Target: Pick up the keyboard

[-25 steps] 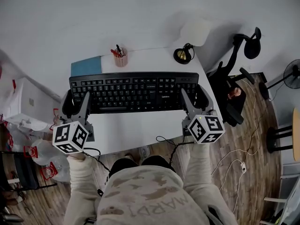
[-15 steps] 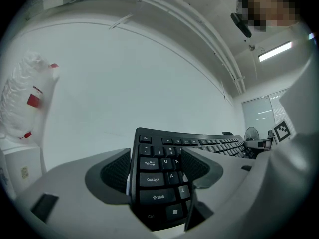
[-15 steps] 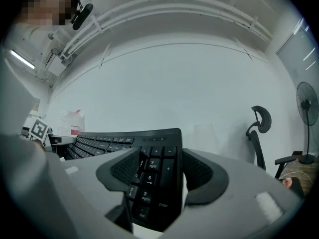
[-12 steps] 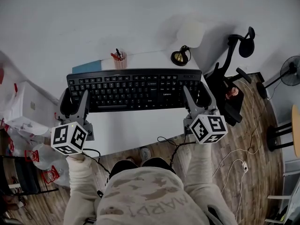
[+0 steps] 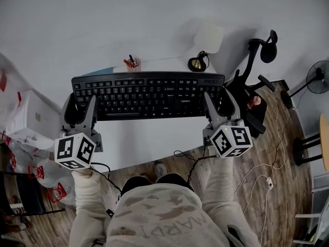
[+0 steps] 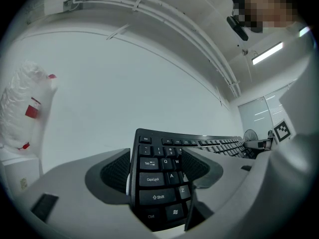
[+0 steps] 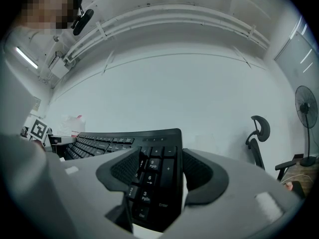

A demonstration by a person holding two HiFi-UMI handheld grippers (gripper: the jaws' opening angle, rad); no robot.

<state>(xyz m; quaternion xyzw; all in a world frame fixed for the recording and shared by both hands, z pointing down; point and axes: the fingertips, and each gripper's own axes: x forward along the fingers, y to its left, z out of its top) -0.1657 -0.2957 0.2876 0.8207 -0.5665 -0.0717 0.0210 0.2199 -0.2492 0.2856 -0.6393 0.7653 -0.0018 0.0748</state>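
The black keyboard [image 5: 148,95] hangs level above the white desk [image 5: 149,138], gripped at both ends. My left gripper [image 5: 81,106] is shut on its left end, one jaw on the key face and one on the underside. In the left gripper view the Caps Lock and Shift end of the keyboard [image 6: 159,178] sits pinched in the left gripper [image 6: 157,161]. My right gripper [image 5: 218,103] is shut on the number-pad end. The right gripper view shows that end of the keyboard [image 7: 149,178] clamped in the right gripper [image 7: 160,167].
Behind the keyboard stand a pen cup [image 5: 132,63], a blue notebook [image 5: 97,72] and a small lamp [image 5: 198,62]. A black office chair [image 5: 252,86] and a fan [image 5: 318,81] are at the right. White bags [image 5: 20,138] lie left; a cable [image 5: 190,156] hangs off the desk's front edge.
Both grippers have risen together with the keyboard between them. It now looks larger and covers more of the notebook and the pen cup.
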